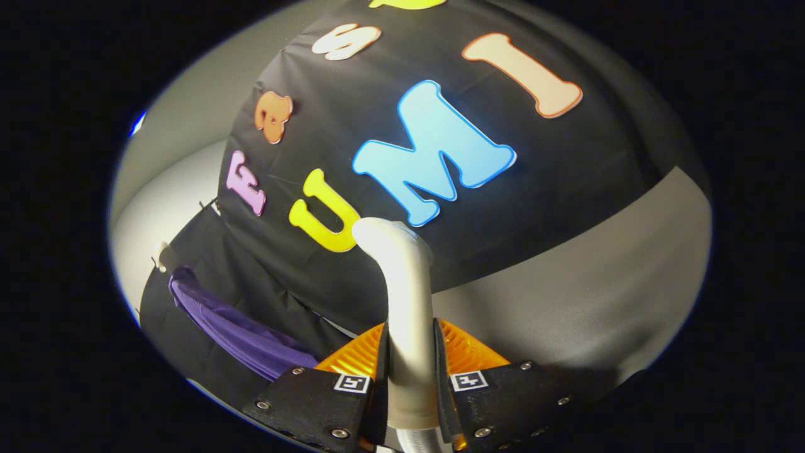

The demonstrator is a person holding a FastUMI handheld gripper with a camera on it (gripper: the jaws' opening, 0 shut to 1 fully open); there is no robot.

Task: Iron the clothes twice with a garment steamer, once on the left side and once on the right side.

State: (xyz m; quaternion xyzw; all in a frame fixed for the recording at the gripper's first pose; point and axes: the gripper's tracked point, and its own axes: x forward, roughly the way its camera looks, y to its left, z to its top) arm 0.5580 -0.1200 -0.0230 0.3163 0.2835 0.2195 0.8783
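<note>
Beyond the fingers, the black cloth wall [566,189] spans most of the scene, with a grey surface [597,296] below it. Off to the left of the fingers, a purple garment [233,327] hangs against the dark cloth, well apart from the steamer and presumably awaiting its left and right passes. Between the fingers stands the garment steamer [405,302], a pale curved handle rising to a bent tip, held upright and tilted, probably so its head can be brought to the fabric. The gripper [409,371] is clenched on this handle, both fingers pressing its sides.
</note>
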